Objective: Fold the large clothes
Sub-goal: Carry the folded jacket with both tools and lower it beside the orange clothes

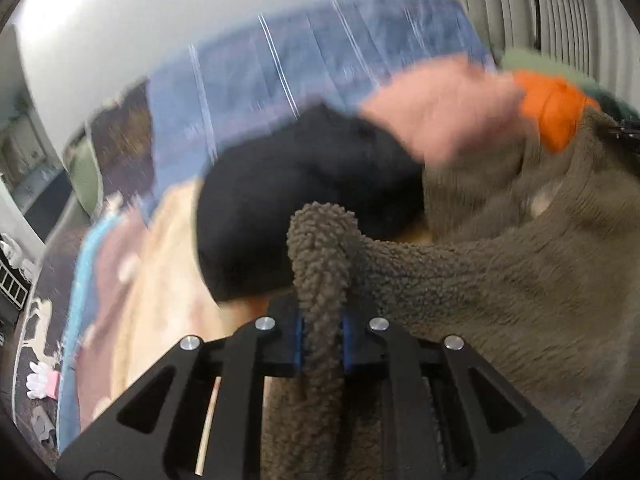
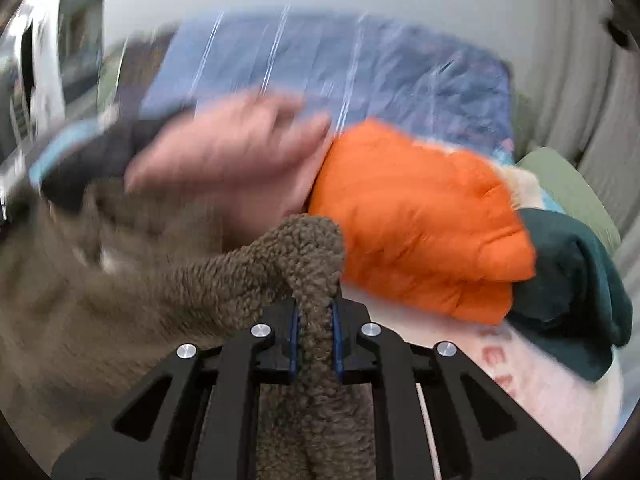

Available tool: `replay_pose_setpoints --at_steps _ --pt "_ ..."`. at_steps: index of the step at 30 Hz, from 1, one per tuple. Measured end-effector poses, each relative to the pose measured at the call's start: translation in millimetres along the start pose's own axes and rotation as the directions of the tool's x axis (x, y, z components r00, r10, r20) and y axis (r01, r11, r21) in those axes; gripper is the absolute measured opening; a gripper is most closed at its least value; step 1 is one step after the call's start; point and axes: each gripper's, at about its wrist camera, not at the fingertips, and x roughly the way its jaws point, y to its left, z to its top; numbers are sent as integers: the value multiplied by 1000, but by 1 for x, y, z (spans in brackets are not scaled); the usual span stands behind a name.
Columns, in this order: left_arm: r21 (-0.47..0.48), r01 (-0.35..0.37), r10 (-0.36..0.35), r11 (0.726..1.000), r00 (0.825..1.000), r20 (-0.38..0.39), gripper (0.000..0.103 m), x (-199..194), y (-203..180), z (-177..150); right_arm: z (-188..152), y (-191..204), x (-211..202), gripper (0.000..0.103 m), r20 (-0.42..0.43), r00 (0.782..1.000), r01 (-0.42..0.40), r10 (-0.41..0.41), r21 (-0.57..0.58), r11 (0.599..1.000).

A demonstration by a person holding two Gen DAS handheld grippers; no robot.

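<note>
Grippers: two, left gripper [image 1: 323, 344] and right gripper [image 2: 314, 340], clamping | fleece garment [image 1: 500, 280]: one

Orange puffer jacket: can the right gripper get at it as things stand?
Probably not yet. The right gripper is shut on the brown fleece garment, so its jaws are occupied. The orange puffer jacket lies just ahead to the right, uncovered; release the fleece first.

Blue blanket [image 2: 360, 64] lay far across bed. Curtain [image 1: 560, 12] hung far right. White glove [image 1: 40, 376] lay on patterned rug [image 1: 36, 320], near left.
</note>
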Motion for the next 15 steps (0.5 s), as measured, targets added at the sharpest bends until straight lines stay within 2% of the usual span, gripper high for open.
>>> replay_pose_setpoints --at_steps 2,3,4,5,6,7,8,9,11,13,15 --pt "-89 8 -4 996 999 39 14 -3 20 6 6 -20 8 12 -11 1000 -14 15 99 995" --pt "-126 21 -19 992 1000 18 15 6 29 6 6 -25 19 12 -37 999 -17 22 129 991" --pt "-159 26 -29 987 1000 -11 15 18 35 4 0 -27 39 12 -96 995 -11 26 151 988" --pt "-171 19 -35 985 995 -93 18 47 35 -6 -10 -24 62 14 -178 984 9 18 145 989" --pt "-155 2 -27 988 987 -158 24 67 31 -15 -27 -21 89 16 -264 965 30 6 132 991" --pt "-129 -20 -11 991 973 -232 28 89 24 -28 -34 -20 98 22 -278 960 34 5 136 990" --pt "-126 -28 -5 992 968 -251 29 101 19 -39 -38 -23 98 25 -272 962 37 7 156 987" --pt "-125 -46 16 991 972 -234 36 96 20 -36 -36 -27 92 29 -258 966 40 6 174 984" --pt "-104 -115 90 988 972 -218 56 88 22 -35 -36 -32 85 56 -257 966 89 -40 180 980" --pt "-120 -104 75 987 972 -224 57 89 26 -38 -38 -37 83 59 -260 965 79 -25 199 977" --pt "-151 -79 47 985 978 -204 57 80 34 -35 -30 -36 65 59 -245 967 121 -74 184 976"
